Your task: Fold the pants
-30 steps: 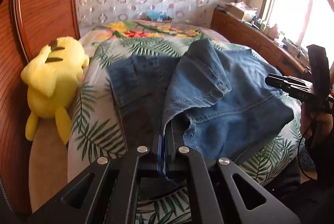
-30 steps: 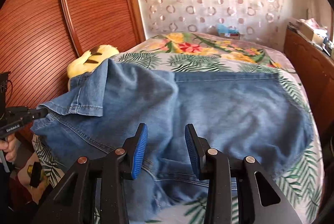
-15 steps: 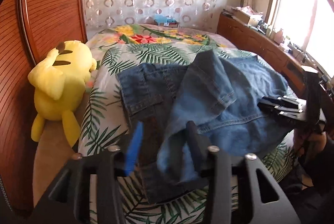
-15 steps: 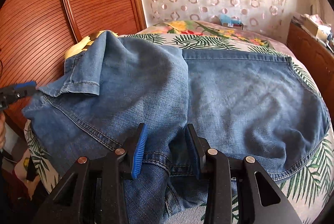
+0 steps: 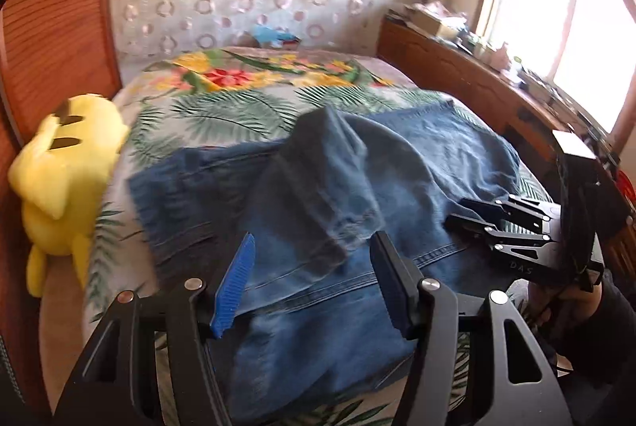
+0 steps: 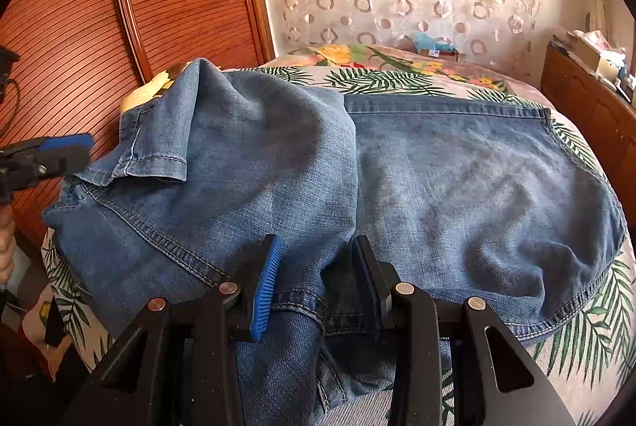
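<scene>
blue denim pants (image 6: 302, 163) lie folded over on the palm-leaf printed bedspread (image 5: 222, 116). the left gripper (image 5: 314, 267) has just been opening, jaws wide, above the cloth and pinching nothing. the right gripper (image 6: 318, 267) is half open, tilted down over a denim fold; i cannot tell whether its pads grip it.

- Bed (image 5: 246, 108) with palm-leaf and flower spread.
- Blue jeans (image 6: 457, 179) lie across it, centre.
- Yellow plush toy (image 5: 59, 183) at nine o'clock.
</scene>
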Demonstrator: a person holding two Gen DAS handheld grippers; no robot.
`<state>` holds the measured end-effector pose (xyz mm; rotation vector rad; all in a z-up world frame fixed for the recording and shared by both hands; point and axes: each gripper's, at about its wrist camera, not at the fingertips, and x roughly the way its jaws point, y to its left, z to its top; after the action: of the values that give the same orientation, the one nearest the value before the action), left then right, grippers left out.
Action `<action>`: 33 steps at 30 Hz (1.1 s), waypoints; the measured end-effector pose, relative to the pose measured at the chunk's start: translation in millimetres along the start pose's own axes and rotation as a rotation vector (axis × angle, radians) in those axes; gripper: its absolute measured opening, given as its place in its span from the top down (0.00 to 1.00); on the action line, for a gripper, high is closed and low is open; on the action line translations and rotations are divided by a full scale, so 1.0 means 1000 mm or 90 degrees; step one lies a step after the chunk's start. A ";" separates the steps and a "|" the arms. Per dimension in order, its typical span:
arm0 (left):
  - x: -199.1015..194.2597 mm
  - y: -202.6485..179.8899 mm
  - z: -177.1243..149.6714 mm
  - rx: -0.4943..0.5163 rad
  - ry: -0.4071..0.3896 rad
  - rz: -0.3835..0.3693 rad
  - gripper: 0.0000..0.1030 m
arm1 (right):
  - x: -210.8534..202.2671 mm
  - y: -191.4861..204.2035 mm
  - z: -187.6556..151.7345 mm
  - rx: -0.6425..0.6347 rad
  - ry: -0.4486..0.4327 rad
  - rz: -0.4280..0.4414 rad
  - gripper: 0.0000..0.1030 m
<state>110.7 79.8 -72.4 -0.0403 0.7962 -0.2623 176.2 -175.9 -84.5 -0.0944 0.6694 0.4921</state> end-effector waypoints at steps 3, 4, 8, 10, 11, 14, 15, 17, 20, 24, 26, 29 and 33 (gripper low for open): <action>0.020 -0.013 0.002 0.035 0.029 0.004 0.41 | 0.000 0.000 -0.001 0.001 -0.001 0.002 0.63; 0.025 -0.016 0.002 0.049 0.037 0.011 0.45 | -0.001 -0.001 -0.001 0.002 -0.001 0.003 0.63; 0.041 -0.021 0.002 0.090 0.055 0.070 0.76 | -0.001 -0.002 -0.001 0.002 -0.002 0.004 0.63; 0.036 -0.016 0.003 0.090 0.036 0.080 0.89 | -0.001 -0.002 -0.002 0.003 -0.004 0.005 0.63; 0.031 -0.011 0.005 0.086 0.025 0.072 0.90 | -0.002 -0.002 -0.002 0.003 -0.005 0.005 0.63; 0.016 0.008 0.015 0.063 0.001 0.092 0.90 | -0.002 -0.002 -0.003 0.003 -0.006 0.005 0.63; 0.012 0.015 0.018 0.056 -0.005 0.095 0.90 | -0.002 -0.002 -0.003 0.003 -0.006 0.005 0.63; 0.004 0.031 0.024 0.039 -0.017 0.111 0.90 | -0.002 -0.002 -0.003 0.003 -0.006 0.004 0.63; -0.004 0.055 0.031 0.022 -0.026 0.129 0.90 | -0.002 -0.002 -0.003 0.002 -0.005 0.004 0.63; -0.003 0.081 0.034 -0.004 -0.015 0.123 0.90 | -0.002 -0.002 -0.003 0.002 -0.004 0.005 0.63; 0.002 0.088 0.032 -0.016 0.004 0.119 0.84 | -0.001 -0.001 -0.003 0.000 -0.003 0.005 0.63; 0.003 0.092 0.020 -0.020 0.019 0.131 0.75 | -0.001 -0.001 -0.003 0.001 -0.002 0.004 0.63; -0.003 0.095 0.002 -0.028 0.022 0.146 0.56 | 0.000 -0.001 -0.003 0.003 0.001 0.006 0.63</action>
<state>131.0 172.0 -81.2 0.0148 0.8325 -0.0287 174.8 -177.8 -87.1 -0.0874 0.6720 0.4990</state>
